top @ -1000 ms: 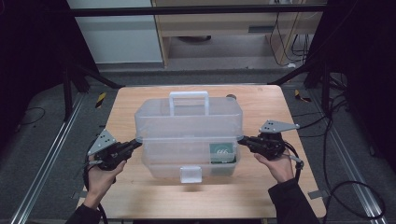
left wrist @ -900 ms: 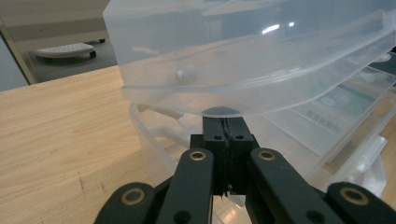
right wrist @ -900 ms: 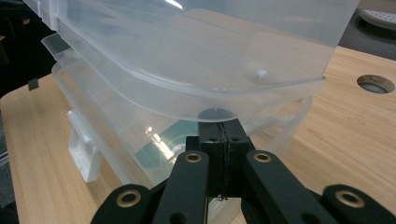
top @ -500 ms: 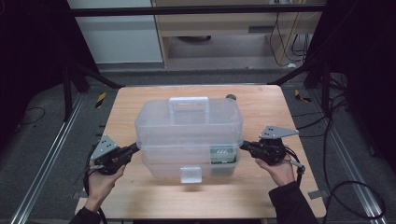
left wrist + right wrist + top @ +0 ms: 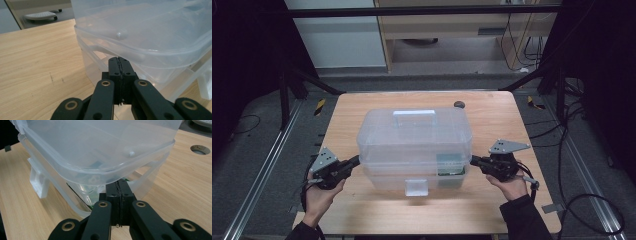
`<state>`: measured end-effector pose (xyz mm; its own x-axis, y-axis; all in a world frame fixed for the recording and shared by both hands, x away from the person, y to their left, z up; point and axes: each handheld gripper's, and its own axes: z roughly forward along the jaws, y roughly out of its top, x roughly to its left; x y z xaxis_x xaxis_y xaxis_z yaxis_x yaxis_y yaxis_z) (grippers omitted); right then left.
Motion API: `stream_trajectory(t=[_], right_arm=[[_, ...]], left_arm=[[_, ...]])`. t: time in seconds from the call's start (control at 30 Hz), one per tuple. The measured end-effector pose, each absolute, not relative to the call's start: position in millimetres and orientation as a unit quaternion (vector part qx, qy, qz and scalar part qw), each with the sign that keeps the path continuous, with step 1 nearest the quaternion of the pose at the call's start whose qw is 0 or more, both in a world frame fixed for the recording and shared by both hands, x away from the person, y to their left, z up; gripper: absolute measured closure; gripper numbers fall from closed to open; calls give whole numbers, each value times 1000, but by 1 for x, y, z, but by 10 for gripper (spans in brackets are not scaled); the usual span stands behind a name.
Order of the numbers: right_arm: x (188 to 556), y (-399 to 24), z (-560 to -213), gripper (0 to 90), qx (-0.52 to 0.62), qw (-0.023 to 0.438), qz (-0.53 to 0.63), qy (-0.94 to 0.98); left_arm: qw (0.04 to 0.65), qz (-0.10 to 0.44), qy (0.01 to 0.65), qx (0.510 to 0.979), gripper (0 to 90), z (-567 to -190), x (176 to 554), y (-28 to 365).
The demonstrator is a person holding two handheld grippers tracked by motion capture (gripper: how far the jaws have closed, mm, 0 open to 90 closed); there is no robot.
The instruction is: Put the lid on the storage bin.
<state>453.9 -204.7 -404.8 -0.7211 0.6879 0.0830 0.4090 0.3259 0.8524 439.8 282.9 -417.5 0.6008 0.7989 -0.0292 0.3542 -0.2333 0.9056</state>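
Wedging its pressed-together jaws under the lid's rim, the left gripper (image 5: pixel 353 162) sits at nine o'clock of the clear plastic storage box (image 5: pixel 414 150), which stands at the middle of the wooden table (image 5: pixel 492 112). No object sits between its fingertips (image 5: pixel 119 65); they serve as a lever, not a clamp. The lid (image 5: pixel 140 27) appears tilted up off the base (image 5: pixel 105 65), likely because both tips push from below at once. At six o'clock hangs the white front latch (image 5: pixel 416 187), seemingly released. A green-labelled item (image 5: pixel 450 165) rests inside, toward four o'clock. At three o'clock the right gripper (image 5: pixel 476 161), likewise closed on nothing, mirrors the left under the rim (image 5: pixel 120 173), keeping the lift even.
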Motion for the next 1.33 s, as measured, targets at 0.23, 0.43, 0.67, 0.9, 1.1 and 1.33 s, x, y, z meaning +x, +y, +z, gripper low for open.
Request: stream_trajectory(t=[0.23,0.43,0.67,0.9,1.1,1.33], right_arm=[[454,-206,-415,893,347,142,451,810],[458,-218,-420,882,366,151,453,799],[463,-235,-433,700,416,209,446,764],[471,-256,-448,464,469,237,441,727],[478,-263,-454,284,488,239,424,725],[481,-277,-468,238,510,252,416,710]], left_arm=[[475,219,394,756,891,-428,445,286],[462,227,422,746,869,-437,452,298],[437,255,459,730,765,-446,459,308],[417,278,483,718,606,-455,466,319],[398,293,501,710,445,-464,473,330],[391,299,520,699,359,-470,477,340]])
